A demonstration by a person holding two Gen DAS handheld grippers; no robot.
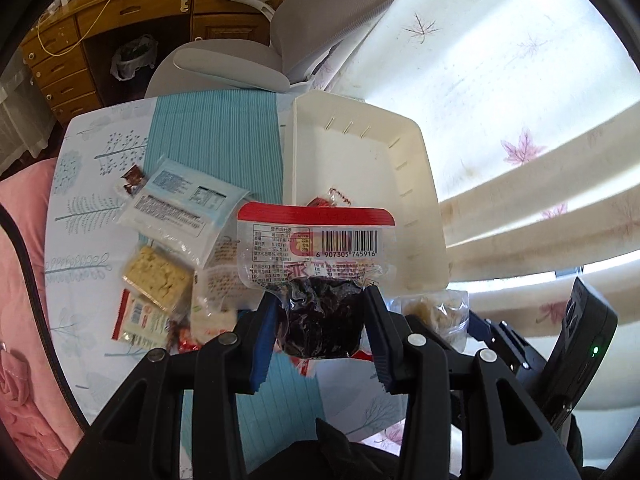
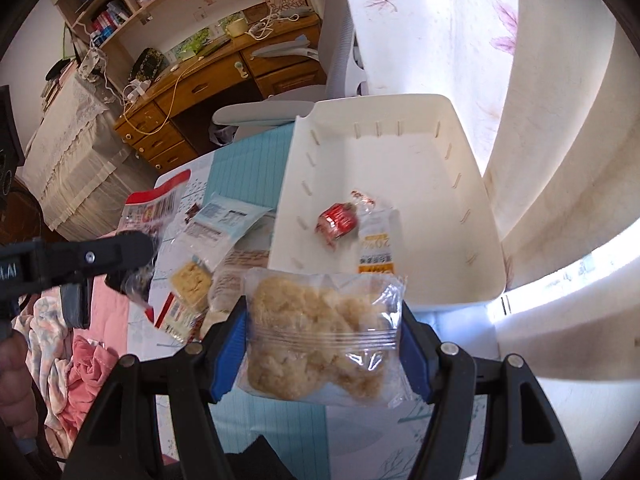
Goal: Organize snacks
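Note:
My left gripper (image 1: 322, 312) is shut on a clear packet of dark dried fruit with a red top band (image 1: 316, 248), held up in front of the white plastic bin (image 1: 424, 184). My right gripper (image 2: 324, 340) is shut on a clear packet of pale crumbly snack (image 2: 316, 328), held just before the bin's near rim (image 2: 460, 292). Inside the bin lie a small red wrapped snack (image 2: 336, 220) and a clear orange-printed packet (image 2: 376, 248). The left gripper also shows in the right wrist view (image 2: 120, 248).
Several loose snack packets lie on the patterned tablecloth left of the bin: a pale blue packet (image 1: 180, 204), a yellow cracker packet (image 1: 158, 276), a red-edged packet (image 1: 138, 320). A grey chair (image 1: 248, 60) and wooden desk (image 1: 100, 28) stand behind. Pink bedding (image 1: 24, 280) lies left.

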